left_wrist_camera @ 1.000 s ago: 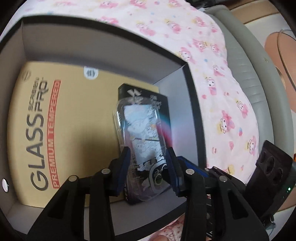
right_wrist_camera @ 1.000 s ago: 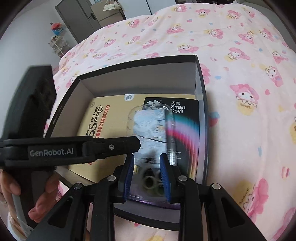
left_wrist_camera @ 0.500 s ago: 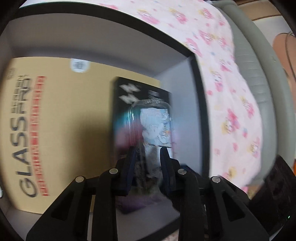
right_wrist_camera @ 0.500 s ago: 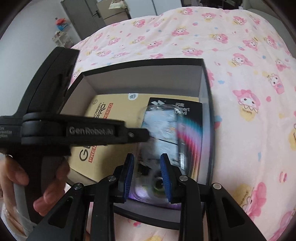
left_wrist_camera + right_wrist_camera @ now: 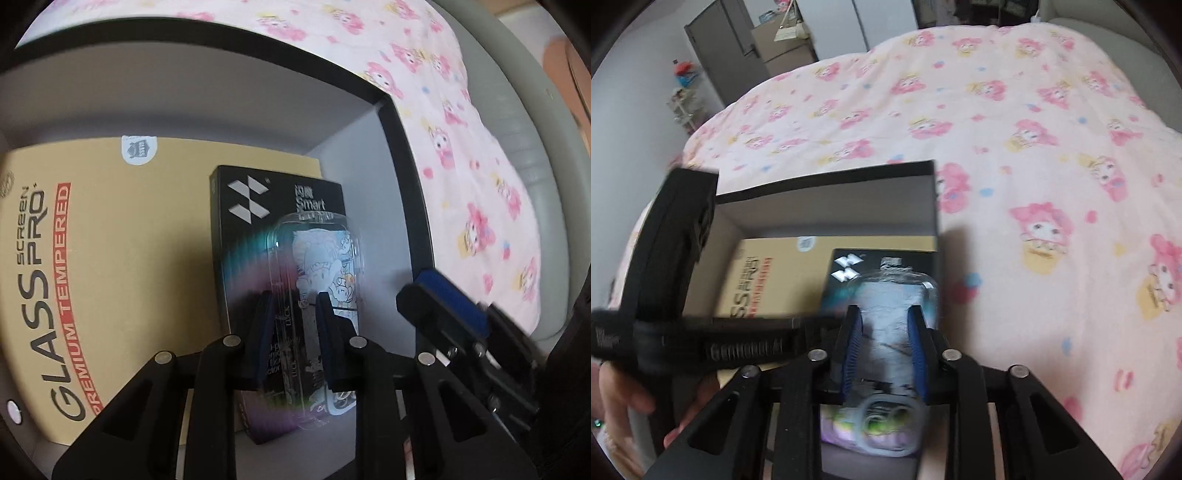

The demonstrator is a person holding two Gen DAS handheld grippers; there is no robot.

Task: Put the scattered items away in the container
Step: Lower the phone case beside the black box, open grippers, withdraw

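Left claw (image 5: pixel 294 310), closing, straddles clear phone case (image 5: pixel 317 280) lying lengthwise in box (image 5: pixel 402 155).

A black-rimmed container (image 5: pixel 402 155) with grey inner walls sits on the bed. Inside, a tan screen-protector box (image 5: pixel 122 258) lies flat, a black Smart Devil box (image 5: pixel 251 229) rests on it, and a clear printed phone case (image 5: pixel 321 266) lies on top.

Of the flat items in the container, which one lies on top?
The clear phone case with cartoon print; it rests on the black Smart Devil box, beside the tan screen-protector box.
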